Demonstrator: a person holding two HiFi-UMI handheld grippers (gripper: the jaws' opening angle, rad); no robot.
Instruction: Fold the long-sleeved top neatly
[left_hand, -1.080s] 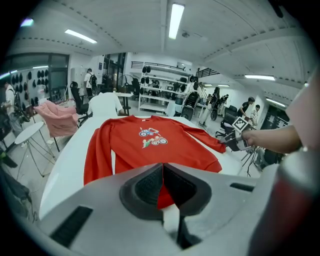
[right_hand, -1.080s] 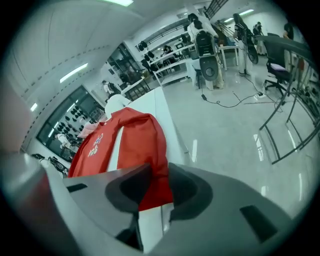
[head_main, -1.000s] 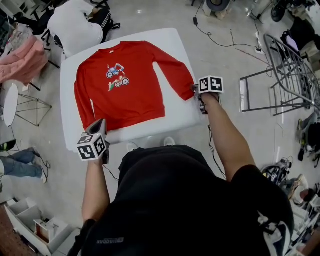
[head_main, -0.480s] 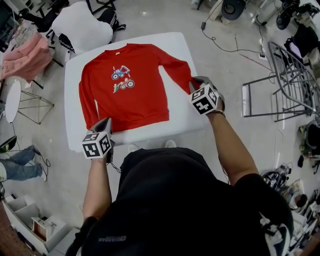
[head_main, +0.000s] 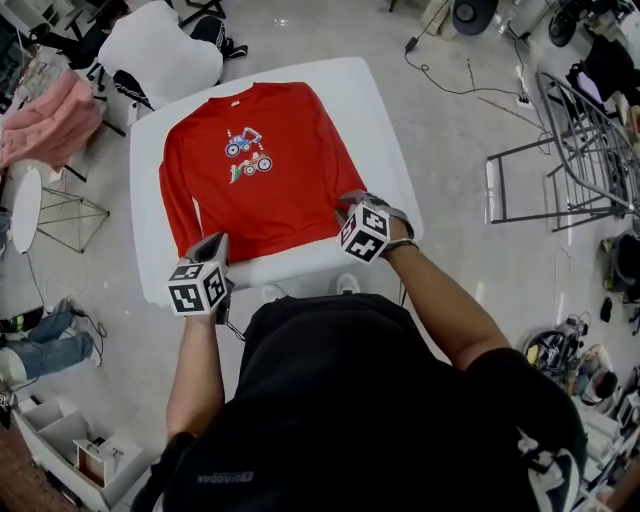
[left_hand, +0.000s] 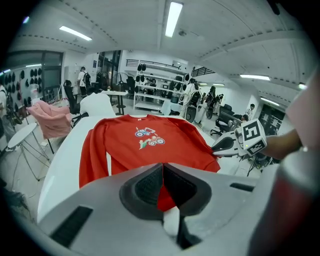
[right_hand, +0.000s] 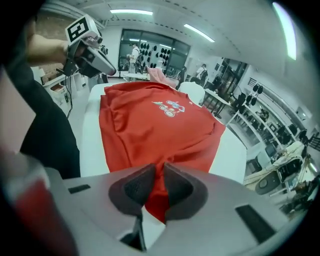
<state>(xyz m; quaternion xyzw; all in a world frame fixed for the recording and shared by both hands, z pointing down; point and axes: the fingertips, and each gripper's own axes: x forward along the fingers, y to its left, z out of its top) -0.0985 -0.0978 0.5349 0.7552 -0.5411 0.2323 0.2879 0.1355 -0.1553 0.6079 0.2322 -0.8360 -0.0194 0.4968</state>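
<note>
The red long-sleeved top (head_main: 250, 185) lies spread face up on the white counter (head_main: 375, 115), neckline at the far edge and hem toward the person, with a small printed motif (head_main: 247, 155) on the chest. The left claw (head_main: 212, 243) sits at the near left corner of the hem, its jaws together with a pinch of red fabric clamped between them. The right claw (head_main: 347, 203) is at the near right side of the top, by the hem. Its jaws have just been closing, and they now pinch red cloth at the end of the right-hand sleeve (head_main: 335, 140), which runs down along the body's edge to the claw. The other sleeve (head_main: 172, 200) lies straight beside the body. A pink garment (head_main: 45, 120) hangs off to the left of the counter and a metal rack (head_main: 570, 150) stands well apart on the right.
</note>
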